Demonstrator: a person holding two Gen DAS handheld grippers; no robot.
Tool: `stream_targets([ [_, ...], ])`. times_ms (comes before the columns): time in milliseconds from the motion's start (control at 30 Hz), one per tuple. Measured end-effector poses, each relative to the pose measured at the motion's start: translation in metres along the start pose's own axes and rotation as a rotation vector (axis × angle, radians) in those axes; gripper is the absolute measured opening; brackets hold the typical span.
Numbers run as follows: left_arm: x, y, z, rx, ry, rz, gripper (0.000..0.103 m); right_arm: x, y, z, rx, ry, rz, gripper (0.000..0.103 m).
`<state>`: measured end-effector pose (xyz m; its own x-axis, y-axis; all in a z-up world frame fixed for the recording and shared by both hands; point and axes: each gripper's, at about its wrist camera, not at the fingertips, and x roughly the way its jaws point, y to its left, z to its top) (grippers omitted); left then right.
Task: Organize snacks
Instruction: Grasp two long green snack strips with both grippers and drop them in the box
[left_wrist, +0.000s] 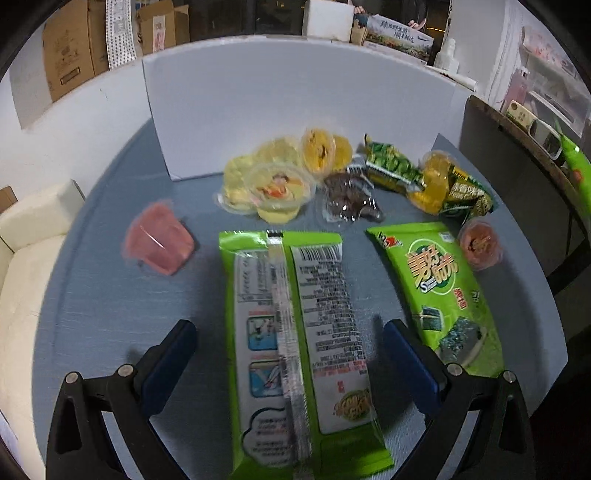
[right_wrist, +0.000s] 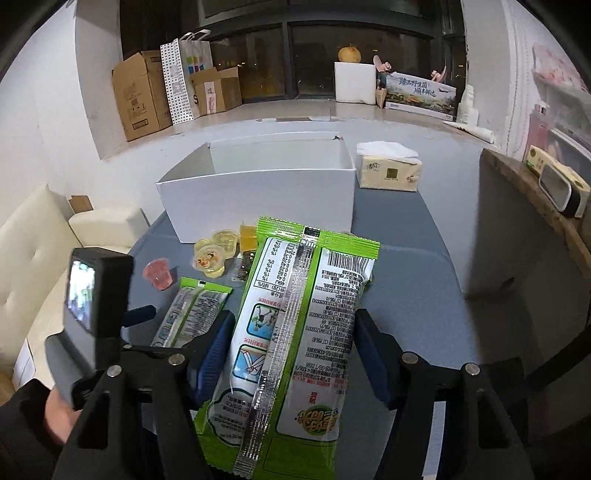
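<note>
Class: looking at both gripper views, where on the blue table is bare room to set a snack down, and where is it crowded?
Bare: the table left of the face-down green packet, below the pink jelly cup; also right of the white box, in front of the tissue pack. Crowded: the jelly cups and small green packets in front of the box.

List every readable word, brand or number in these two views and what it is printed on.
"美好时光": front of the face-up green pack.
"NRV%": nutrition table on the held green pack.
"野生菌", part of a longer line: printed box on the ledge.
Too small or blurred: remaining fine print and barcode digits on the held pack and on the back-up green pack, the tissue pack, the cardboard boxes.
</note>
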<state>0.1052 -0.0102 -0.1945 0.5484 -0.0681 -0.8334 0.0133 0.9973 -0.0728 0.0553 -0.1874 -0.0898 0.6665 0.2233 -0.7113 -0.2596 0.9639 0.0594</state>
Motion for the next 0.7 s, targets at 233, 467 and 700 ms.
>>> stream_targets([
  [233, -0.003, -0.006, 0.001, 0.028, -0.026, 0.044, 0.070, 0.005, -0.012, -0.002, 0.024, 0.007, 0.006, 0.070],
  [467, -0.029, 0.002, 0.005, -0.007, -0.081, 0.011, 0.064, 0.007, -0.008, 0.000, 0.013, -0.004, 0.022, 0.070],
  [700, -0.083, 0.006, 0.036, -0.006, -0.202, -0.006, 0.064, 0.017, -0.002, 0.022, -0.026, -0.050, 0.056, 0.070],
])
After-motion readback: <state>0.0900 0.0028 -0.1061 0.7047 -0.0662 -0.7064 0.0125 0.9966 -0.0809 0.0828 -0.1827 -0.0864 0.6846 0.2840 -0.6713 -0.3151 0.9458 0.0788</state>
